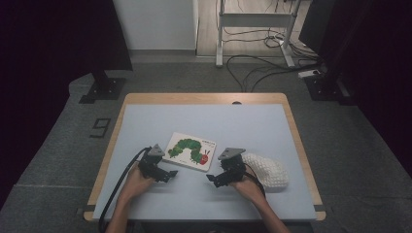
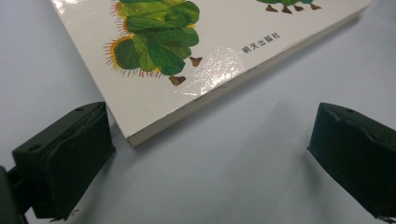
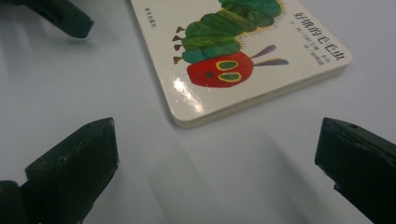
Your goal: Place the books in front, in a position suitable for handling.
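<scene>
Book (image 1: 190,151): lying flat, stiff glossy board, likely slippery; I'd be pinching its near corners.
Left gripper (image 2: 210,154): gaping wide, holding nothing.
Right gripper (image 3: 217,163): gaping wide too, empty.

A pale blue table top with a light wooden edge (image 1: 291,116) stands on a grey carpet floor (image 1: 63,145). Behind the table, a white wall panel (image 1: 155,24) stands at the back. Next to it is a strip of brown wooden floor (image 1: 243,19) with a grey metal frame (image 1: 252,22) on it. Black cables (image 1: 257,68) lie in loops on the carpet. Tall black screens (image 1: 53,43) stand at both sides. The room is dim.
</scene>
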Motion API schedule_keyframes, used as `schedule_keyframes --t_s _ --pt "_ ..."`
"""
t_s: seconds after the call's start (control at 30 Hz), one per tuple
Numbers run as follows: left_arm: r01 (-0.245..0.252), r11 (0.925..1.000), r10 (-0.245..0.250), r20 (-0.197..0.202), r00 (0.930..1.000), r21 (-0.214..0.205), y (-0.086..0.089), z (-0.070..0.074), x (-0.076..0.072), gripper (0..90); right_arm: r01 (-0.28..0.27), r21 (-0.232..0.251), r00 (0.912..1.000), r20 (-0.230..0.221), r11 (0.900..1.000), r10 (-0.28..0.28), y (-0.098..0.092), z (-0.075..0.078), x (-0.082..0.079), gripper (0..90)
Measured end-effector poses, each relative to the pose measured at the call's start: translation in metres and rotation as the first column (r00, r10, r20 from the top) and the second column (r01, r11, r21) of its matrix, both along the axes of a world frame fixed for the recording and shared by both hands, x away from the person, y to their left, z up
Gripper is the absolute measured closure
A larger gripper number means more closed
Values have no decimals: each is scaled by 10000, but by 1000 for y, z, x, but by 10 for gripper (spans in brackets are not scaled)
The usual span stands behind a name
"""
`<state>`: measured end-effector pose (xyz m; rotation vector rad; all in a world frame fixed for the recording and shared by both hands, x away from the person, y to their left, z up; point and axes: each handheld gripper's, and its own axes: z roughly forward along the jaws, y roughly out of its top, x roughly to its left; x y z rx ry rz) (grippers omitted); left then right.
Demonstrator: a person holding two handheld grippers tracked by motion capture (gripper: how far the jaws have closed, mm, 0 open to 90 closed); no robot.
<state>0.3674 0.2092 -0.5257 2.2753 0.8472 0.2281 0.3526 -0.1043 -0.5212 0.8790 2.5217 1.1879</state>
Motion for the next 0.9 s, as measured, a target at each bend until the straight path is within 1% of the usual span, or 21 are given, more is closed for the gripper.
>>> schedule_keyframes --t_s 0.2,0.27,0.33,0.37,0.4,0.43,0.5,0.53,0.57,0.67,0.77,0.8,0.87,0.9 --pt "203 9998 -202 54 9998 -26 -9 -1 -8 0 -124 -184 9999 -54 9998 123 6 -7 9 0" --pt "228 9996 -228 41 9997 -144 -12 -1 -10 0 -182 -275 9998 -97 9995 179 7 -9 11 0" --pt "228 9996 -228 41 9997 -169 -13 -1 -11 0 -218 -293 9997 -102 9993 215 8 -10 12 0" --pt "228 9992 -228 2 9997 -318 -16 -1 -12 0 -282 -301 9994 -203 9992 276 10 -12 14 5" --pt "199 9993 -200 -24 9998 -332 -16 -1 -12 0 -330 -378 9992 -249 9987 321 11 -13 15 6" --pt "140 9992 -141 -32 9999 -366 -17 -1 -12 0 -337 -405 9993 -191 9986 329 12 -12 16 6" --pt "39 9983 -48 -158 9999 -573 -16 -1 -11 0 -387 -425 9991 -189 9983 379 12 -12 17 4" --pt "39 9983 -48 -158 9999 -573 -16 -1 -11 0 -405 -436 9991 -176 9982 398 12 -12 18 4" --pt "-64 9976 50 -206 9998 -685 -16 -1 -10 0 -431 -439 9990 -168 9981 424 12 -12 18 4" --pt "-81 9983 74 -125 9999 -577 -18 -1 -11 0 -445 -370 9989 -194 9983 439 12 -13 17 4" --pt "-111 9961 78 -382 9992 -876 -15 0 -11 0 -507 -214 9983 -287 9985 501 10 -12 18 10" --pt "-111 9961 78 -382 9992 -876 -15 0 -11 0 -507 -214 9983 -287 9985 501 10 -12 18 10" --pt "-33 9947 -21 -522 9986 -1027 -14 0 -12 0 -598 -137 9976 -350 9981 593 8 -12 16 13" --pt "18 9942 -75 -530 9986 -1071 -14 0 -14 0 -597 -156 9977 -338 9981 591 8 -12 15 13"
